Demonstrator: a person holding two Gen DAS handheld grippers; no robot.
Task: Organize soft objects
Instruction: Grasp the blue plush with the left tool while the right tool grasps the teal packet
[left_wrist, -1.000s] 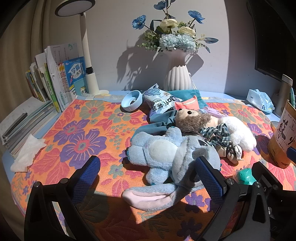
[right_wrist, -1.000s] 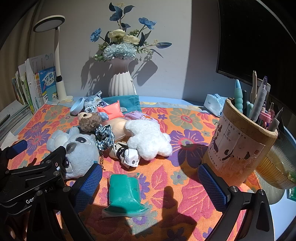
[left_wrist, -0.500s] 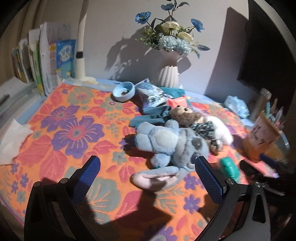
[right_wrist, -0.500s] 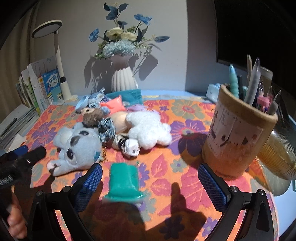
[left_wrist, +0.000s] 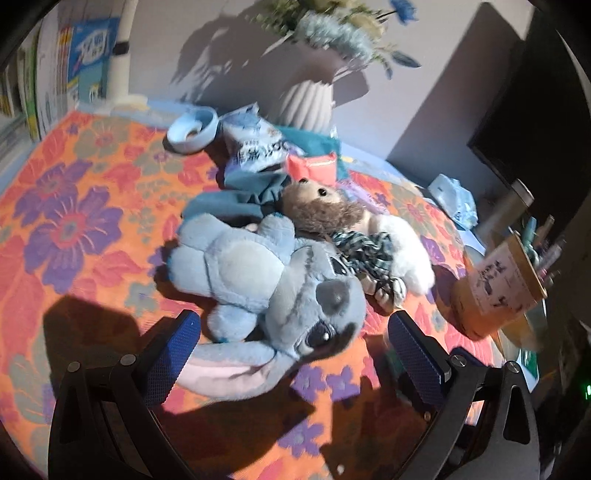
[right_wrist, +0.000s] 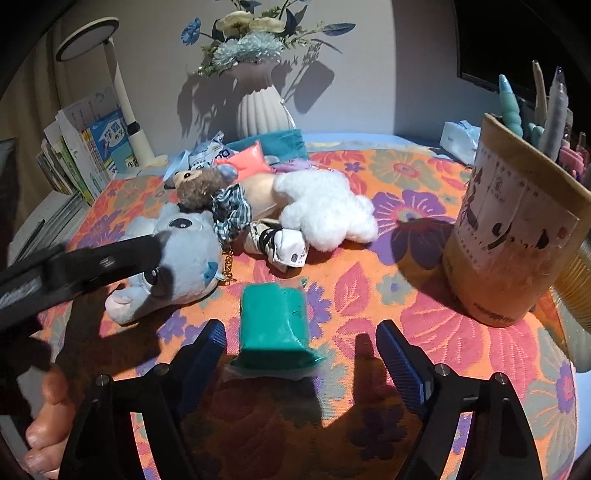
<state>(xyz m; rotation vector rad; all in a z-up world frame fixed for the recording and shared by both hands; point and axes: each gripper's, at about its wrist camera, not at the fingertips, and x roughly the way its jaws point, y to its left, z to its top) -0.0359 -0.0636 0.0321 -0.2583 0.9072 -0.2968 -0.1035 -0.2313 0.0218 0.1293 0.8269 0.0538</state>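
Observation:
A blue plush (left_wrist: 266, 280) lies on the flowered cloth, its head and long ear between the fingers of my left gripper (left_wrist: 295, 350), which is open and whose pads do not press on it. Behind the blue plush lie a brown bear (left_wrist: 321, 210) with a checked scarf and a white plush (right_wrist: 325, 210). A green soft packet (right_wrist: 275, 321) lies in front of my right gripper (right_wrist: 301, 354). Its jaws are closing, with the packet's near end between them and clear of both pads. The left gripper's black frame (right_wrist: 92, 266) crosses the blue plush in the right wrist view.
A pen holder (right_wrist: 509, 229) stands at the right with a tissue pack (right_wrist: 460, 138) behind it. A ribbed vase (right_wrist: 262, 110), a snack bag (left_wrist: 258, 151), a blue bowl (left_wrist: 192, 127), a lamp and books (right_wrist: 85, 158) line the back and left. A hand (right_wrist: 48, 417) shows bottom left.
The left gripper swung in closer over the blue plush, so its head now lies between the fingers. The right gripper's fingers narrowed and tipped down over the green packet.

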